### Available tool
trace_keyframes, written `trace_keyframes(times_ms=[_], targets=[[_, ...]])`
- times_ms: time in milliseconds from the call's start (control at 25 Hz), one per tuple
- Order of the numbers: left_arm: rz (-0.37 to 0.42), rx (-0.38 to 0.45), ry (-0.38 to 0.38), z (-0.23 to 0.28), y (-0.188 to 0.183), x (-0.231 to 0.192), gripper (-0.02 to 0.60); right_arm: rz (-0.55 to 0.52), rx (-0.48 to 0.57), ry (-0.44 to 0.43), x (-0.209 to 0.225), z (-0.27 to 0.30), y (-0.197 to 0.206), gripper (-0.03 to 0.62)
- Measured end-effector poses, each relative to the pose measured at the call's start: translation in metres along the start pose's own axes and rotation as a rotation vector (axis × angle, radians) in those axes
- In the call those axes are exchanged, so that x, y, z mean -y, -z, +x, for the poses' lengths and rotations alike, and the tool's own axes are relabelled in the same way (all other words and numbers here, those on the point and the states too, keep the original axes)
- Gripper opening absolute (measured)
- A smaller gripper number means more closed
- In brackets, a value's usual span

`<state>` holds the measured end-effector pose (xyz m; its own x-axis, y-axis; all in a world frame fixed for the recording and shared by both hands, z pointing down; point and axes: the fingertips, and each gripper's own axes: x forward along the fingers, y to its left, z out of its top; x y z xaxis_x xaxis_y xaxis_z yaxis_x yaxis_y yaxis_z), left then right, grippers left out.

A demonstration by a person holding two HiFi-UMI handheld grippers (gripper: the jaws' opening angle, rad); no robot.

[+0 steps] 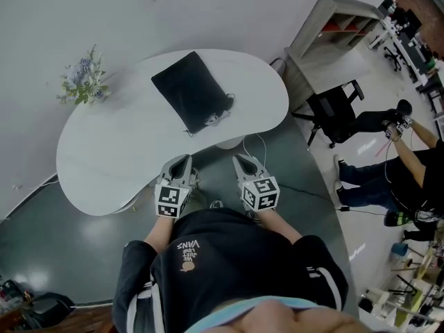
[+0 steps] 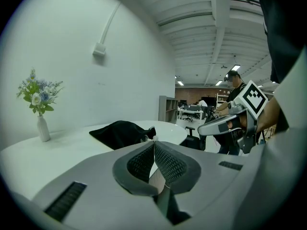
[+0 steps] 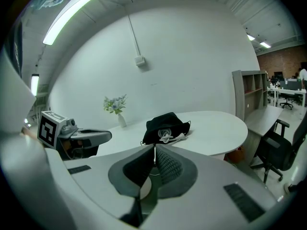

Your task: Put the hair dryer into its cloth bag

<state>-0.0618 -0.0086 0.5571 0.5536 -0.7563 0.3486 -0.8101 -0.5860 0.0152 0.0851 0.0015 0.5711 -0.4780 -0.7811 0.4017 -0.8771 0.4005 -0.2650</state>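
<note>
A black cloth bag [image 1: 191, 91] lies on the white table [image 1: 104, 165], its mouth toward me. Something white with a cord [image 1: 214, 120] shows at that mouth; in the right gripper view this white coil [image 3: 165, 135] sits inside the bag's [image 3: 165, 123] opening. Both grippers hang at the table's near edge, well short of the bag. My left gripper [image 1: 185, 158] is shut with nothing in it, its pads meeting [image 2: 154, 143]. My right gripper [image 1: 238, 159] is also shut and empty [image 3: 154, 148]. The bag [image 2: 120, 132] lies ahead in the left gripper view.
A small vase of flowers [image 1: 84, 82] stands at the table's far left. A grey shelf unit [image 1: 333, 30] and a black office chair [image 1: 336, 106] stand to the right, where a person [image 1: 388, 165] sits. A thin cable [image 1: 258, 151] trails on the floor under the table edge.
</note>
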Motion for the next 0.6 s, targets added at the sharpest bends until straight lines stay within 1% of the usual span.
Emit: trace_keyframes(times_ms=[320,600], targets=[[-0.01,-0.004,-0.008,-0.012,0.006,0.005,0.02,-0.017,-0.002,-0.003,-0.004,-0.009,0.005,0.044],[-0.012,-0.002,-0.007,-0.011,0.009,0.008,0.02,-0.04,-0.016,-0.011,-0.006,-0.008,0.008,0.043]])
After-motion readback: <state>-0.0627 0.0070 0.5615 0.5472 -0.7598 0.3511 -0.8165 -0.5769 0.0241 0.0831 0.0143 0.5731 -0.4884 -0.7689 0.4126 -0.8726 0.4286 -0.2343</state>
